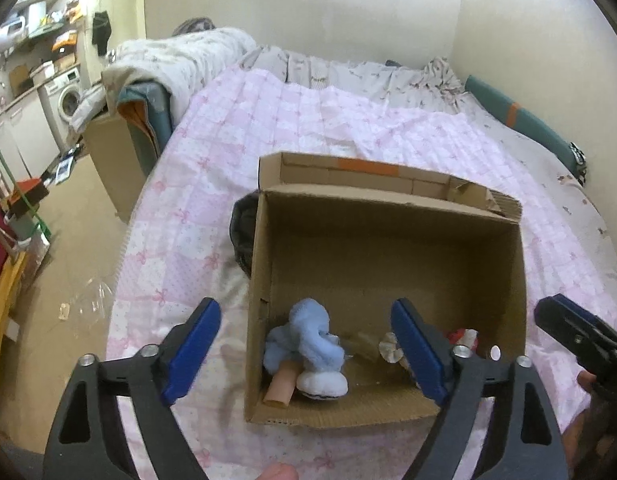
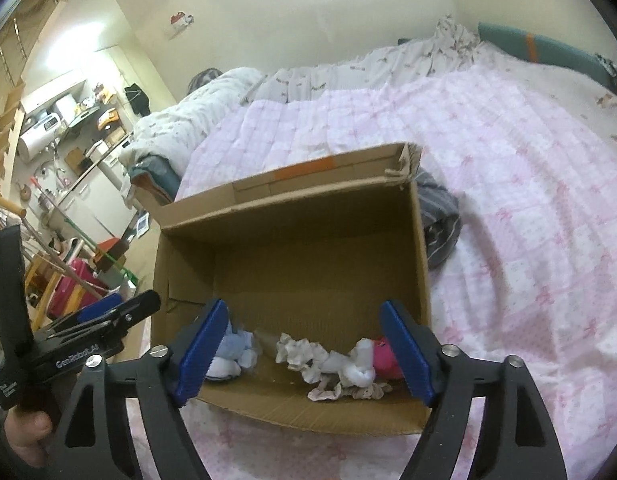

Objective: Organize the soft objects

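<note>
An open cardboard box (image 1: pixel 388 248) (image 2: pixel 288 240) stands on a pink quilted bed (image 1: pixel 308 120). At its near end lie a light blue plush toy (image 1: pixel 308 340) (image 2: pixel 234 346), a beige tube (image 1: pixel 280 388), crumpled white cloths (image 2: pixel 304 354) and a pink soft item (image 2: pixel 382 356). My left gripper (image 1: pixel 305 305) is open above the box's near left corner, its jaws straddling the box's left wall and the plush, and it holds nothing. My right gripper (image 2: pixel 303 307) is open over the near end, nothing pressed between its blue pads (image 2: pixel 408 356).
A dark striped garment (image 2: pixel 440 220) (image 1: pixel 242 232) lies on the quilt against the box's side. A rolled pale duvet (image 1: pixel 180 60) and a teal cushion (image 1: pixel 520 116) sit at the bed's far ends. The bed edge drops to a cluttered floor (image 1: pixel 48 240) on the left.
</note>
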`<action>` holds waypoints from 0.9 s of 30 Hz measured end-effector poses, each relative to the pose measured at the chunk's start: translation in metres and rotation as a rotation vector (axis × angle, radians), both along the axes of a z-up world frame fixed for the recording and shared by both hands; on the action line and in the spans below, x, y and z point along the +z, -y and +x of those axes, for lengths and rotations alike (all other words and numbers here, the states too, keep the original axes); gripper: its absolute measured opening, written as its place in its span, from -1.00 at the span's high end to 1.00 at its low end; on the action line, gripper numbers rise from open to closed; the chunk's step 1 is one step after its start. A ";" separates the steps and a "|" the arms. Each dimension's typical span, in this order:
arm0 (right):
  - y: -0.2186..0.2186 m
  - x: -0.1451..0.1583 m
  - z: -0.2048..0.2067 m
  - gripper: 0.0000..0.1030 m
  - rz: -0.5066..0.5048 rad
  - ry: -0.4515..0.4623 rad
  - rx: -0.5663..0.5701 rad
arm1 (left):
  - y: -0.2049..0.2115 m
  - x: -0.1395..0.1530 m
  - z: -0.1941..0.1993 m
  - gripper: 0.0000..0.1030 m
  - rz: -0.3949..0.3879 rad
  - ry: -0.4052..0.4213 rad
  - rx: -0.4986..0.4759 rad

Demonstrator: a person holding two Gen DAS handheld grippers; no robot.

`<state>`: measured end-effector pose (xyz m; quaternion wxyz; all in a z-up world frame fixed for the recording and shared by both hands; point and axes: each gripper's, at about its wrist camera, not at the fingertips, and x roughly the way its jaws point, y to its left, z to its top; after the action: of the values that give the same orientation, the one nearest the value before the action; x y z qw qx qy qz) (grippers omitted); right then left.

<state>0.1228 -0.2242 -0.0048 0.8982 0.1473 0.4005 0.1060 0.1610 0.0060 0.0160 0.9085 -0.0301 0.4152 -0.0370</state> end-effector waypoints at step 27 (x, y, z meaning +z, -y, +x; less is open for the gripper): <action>-0.015 0.007 -0.082 -1.00 -0.140 0.040 -0.065 | -0.026 0.012 -0.089 -0.94 -0.016 0.044 0.023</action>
<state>0.0405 -0.2091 0.0021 0.9171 0.0950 0.3837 0.0516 0.0715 0.0316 0.0283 0.9175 -0.0412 0.3944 -0.0304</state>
